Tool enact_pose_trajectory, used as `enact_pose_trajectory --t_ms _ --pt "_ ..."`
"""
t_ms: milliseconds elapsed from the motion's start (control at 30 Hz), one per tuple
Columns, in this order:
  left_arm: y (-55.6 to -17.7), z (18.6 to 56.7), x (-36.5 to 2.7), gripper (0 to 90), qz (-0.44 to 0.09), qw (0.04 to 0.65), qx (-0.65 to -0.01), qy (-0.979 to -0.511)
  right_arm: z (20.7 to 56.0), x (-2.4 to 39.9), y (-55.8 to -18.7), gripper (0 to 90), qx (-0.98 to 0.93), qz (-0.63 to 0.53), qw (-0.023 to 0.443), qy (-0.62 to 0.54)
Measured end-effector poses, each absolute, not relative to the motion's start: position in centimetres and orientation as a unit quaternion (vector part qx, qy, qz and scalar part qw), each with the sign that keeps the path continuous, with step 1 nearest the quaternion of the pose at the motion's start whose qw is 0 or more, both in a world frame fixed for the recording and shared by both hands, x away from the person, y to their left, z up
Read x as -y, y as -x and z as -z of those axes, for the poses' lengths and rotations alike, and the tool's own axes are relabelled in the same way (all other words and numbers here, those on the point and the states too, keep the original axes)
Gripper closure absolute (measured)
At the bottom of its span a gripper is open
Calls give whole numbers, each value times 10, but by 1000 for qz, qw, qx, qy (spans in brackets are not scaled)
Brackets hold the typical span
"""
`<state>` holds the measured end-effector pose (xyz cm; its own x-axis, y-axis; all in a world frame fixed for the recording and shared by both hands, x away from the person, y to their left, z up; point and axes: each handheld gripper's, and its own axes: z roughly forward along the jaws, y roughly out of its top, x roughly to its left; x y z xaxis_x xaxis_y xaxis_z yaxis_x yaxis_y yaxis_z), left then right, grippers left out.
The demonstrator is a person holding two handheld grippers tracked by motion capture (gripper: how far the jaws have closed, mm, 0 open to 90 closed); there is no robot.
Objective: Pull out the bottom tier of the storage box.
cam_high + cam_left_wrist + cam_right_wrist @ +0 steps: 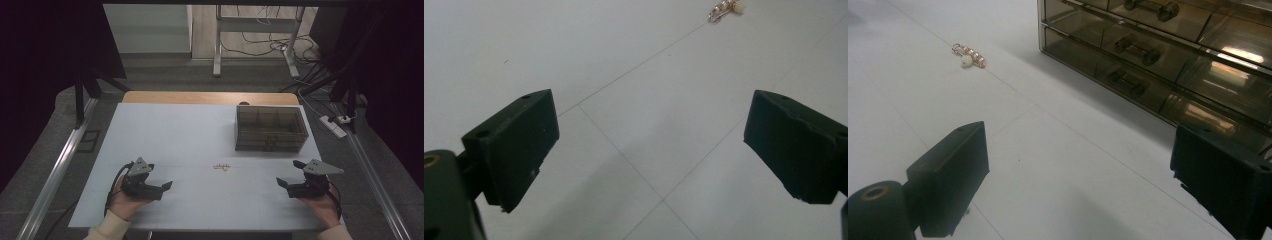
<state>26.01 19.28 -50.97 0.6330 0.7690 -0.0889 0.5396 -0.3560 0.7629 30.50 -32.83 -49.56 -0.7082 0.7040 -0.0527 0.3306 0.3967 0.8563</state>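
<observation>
Counter: we see a pale sheet (190,145) covering the counter across the middle of the high view, crossed by thin seam lines; a strip of bare wood (210,98) shows along its upper edge.
Room: we see grey floor around the counter, a metal rail (60,165) running down the left of the frame, a desk frame (218,45) with loose cables at the top, and a power strip (334,126) at the right.
Left claw (161,188): we hold it low at the lower left of the high view; in the left gripper view (651,150) its jaws stand wide apart with nothing between them.
Right claw (289,175): we hold it at the lower right of the high view; in the right gripper view (1078,175) the jaws are spread wide and grip nothing.
Brooch (221,167): a small gold pin with pale beads lies on the sheet in the centre of the frame, between the two claws and well apart from both; it shows at the top edge of the left gripper view (725,9) and upper left of the right gripper view (969,55).
Drawer box (270,128): a smoky clear organiser sits at the upper right of the sheet, near its right edge; its drawer fronts show in the right gripper view (1158,55).
Open room: the sheet is bare between the claws and the brooch.
Hard to make out: the brooch's shape is too small to read; the box is cut off by the top and right edges of the right gripper view.
</observation>
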Motion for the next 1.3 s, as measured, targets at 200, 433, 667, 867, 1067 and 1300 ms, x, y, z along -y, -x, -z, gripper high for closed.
enact_pose_trajectory --t_ms 200,433,667,867,1067,1300 --pt "-260 510 -192 69 -145 398 -402 -811 495 326 -304 82 -807 -449 211 -319" --pt "-260 510 -191 69 -144 397 -401 -813 496 324 -303 81 -809 -446 214 -319" --pt "-261 511 -191 70 -143 396 -401 -814 495 319 -301 82 -811 -441 223 -313" --pt "-262 512 -190 70 -142 394 -401 -815 496 314 -300 81 -816 -436 225 -307" --pt "-262 513 -190 71 -141 392 -400 -816 497 310 -299 103 -819 -431 231 -300" --pt "-263 513 -189 71 -140 390 -400 -817 497 306 -298 109 -824 -423 239 -291"
